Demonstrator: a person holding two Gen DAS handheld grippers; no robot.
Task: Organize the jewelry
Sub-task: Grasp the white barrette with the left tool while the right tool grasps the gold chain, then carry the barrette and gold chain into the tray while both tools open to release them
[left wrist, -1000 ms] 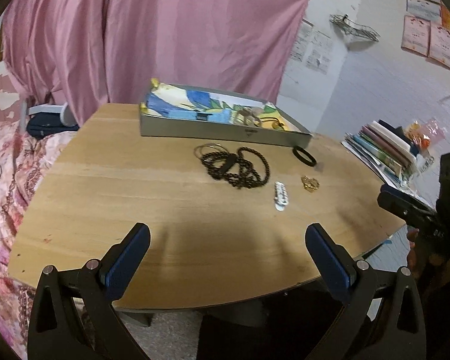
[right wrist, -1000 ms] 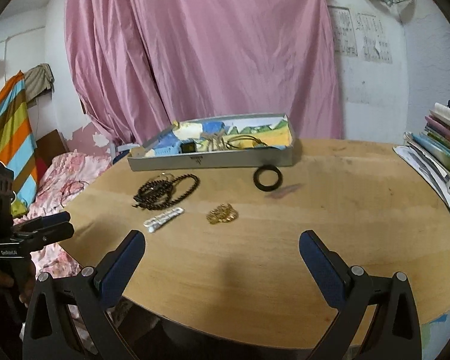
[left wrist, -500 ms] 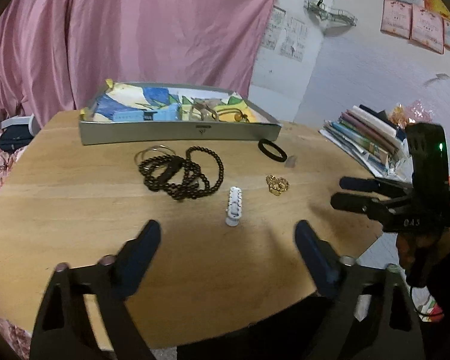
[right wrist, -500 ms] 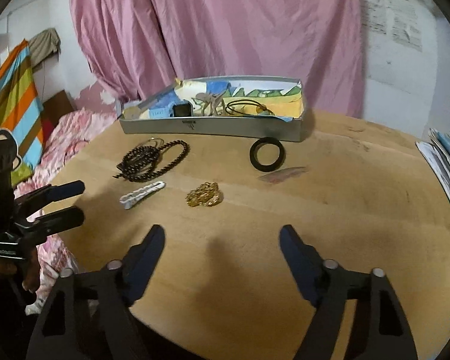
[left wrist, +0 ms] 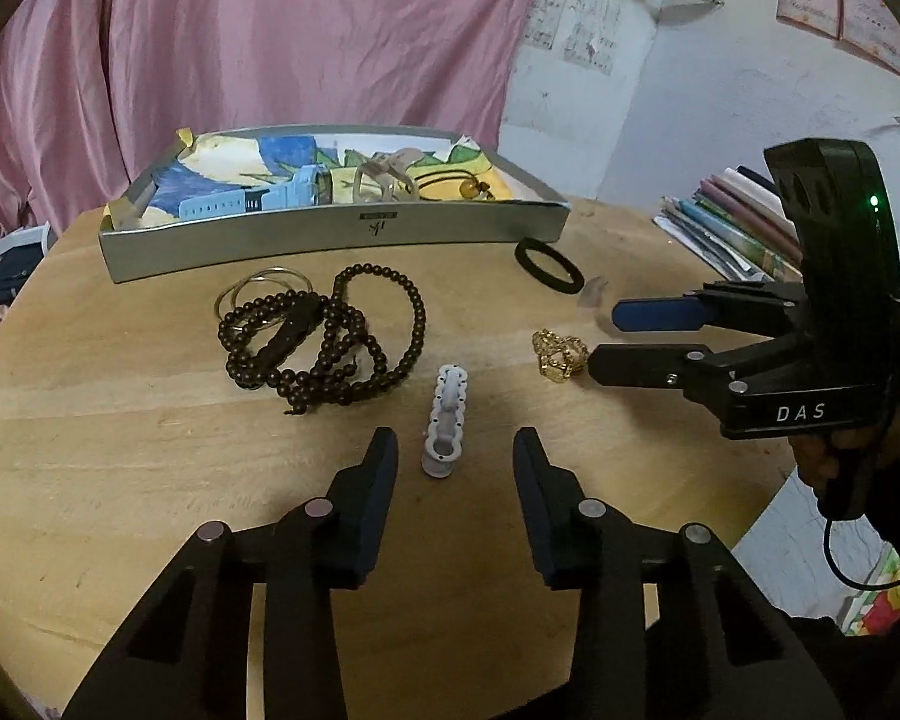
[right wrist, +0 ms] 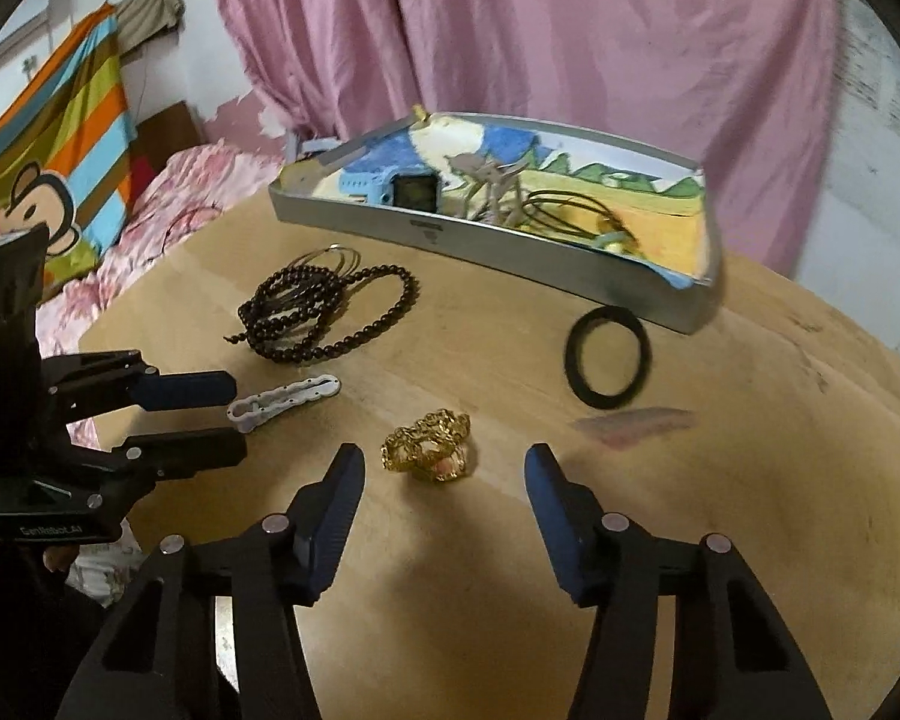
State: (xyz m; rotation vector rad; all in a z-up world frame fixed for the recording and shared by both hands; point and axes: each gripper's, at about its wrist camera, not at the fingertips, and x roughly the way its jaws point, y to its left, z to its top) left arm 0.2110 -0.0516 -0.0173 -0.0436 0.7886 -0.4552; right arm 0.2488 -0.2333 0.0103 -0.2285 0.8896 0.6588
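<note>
The round wooden tabletop [left wrist: 150, 432] has bare wood along its near rim in both views, while the jewelry lies toward the middle, in front of the grey tray [left wrist: 330, 234] set at the far side. The left hand-held gripper [left wrist: 455, 450] hangs released, its jaws spread to either side of the near end of the white hair clip [left wrist: 446, 420], not touching it. The right hand-held gripper [right wrist: 444, 468] is also released, jaws wide, with the gold brooch [right wrist: 429, 446] just ahead of the gap between them. Left of the clip lies the tangle of dark bead necklaces [left wrist: 324, 336] over thin wire bangles; the black ring [right wrist: 608, 357] lies near the tray's right corner, apart from the rest. The left wrist view alone shows a stack of books [left wrist: 732, 222] at the tabletop's right edge and papers on the white wall; the right wrist view alone shows a bed [right wrist: 168, 198] with floral cover past the left edge and a striped cloth above it. A pink curtain [right wrist: 510, 30] hangs behind the tray.
</note>
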